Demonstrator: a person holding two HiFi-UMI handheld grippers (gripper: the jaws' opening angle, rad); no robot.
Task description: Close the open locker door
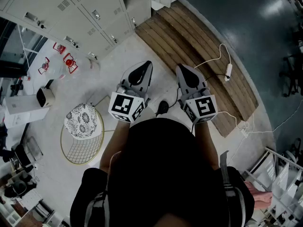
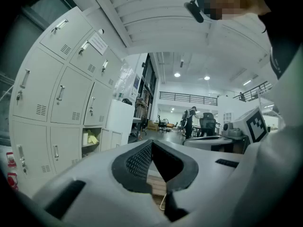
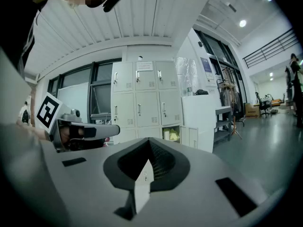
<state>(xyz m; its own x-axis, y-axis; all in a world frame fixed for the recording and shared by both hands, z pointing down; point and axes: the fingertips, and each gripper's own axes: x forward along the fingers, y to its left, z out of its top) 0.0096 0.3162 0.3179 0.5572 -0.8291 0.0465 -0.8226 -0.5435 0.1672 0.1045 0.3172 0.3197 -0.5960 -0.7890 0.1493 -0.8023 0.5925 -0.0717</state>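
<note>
A bank of pale grey lockers [image 1: 71,13] stands ahead at the upper left. One bottom compartment [image 3: 171,134] is open, with yellow things inside, and its door [image 3: 191,137] is swung out to the right. The left gripper view shows the same open compartment [image 2: 90,139] at the lower left. My left gripper [image 1: 147,66] and right gripper [image 1: 180,70] are held side by side at waist height, pointing toward the lockers and well short of them. In both gripper views the jaws meet at their tips with nothing between them: left gripper [image 2: 151,144], right gripper [image 3: 149,141].
A wooden platform [image 1: 199,56] lies on the floor ahead to the right, with a white cable and adapter [image 1: 228,71] on it. A gold wire stool with a patterned cushion [image 1: 84,122] stands at my left. A tall white cabinet [image 3: 199,122] stands right of the lockers.
</note>
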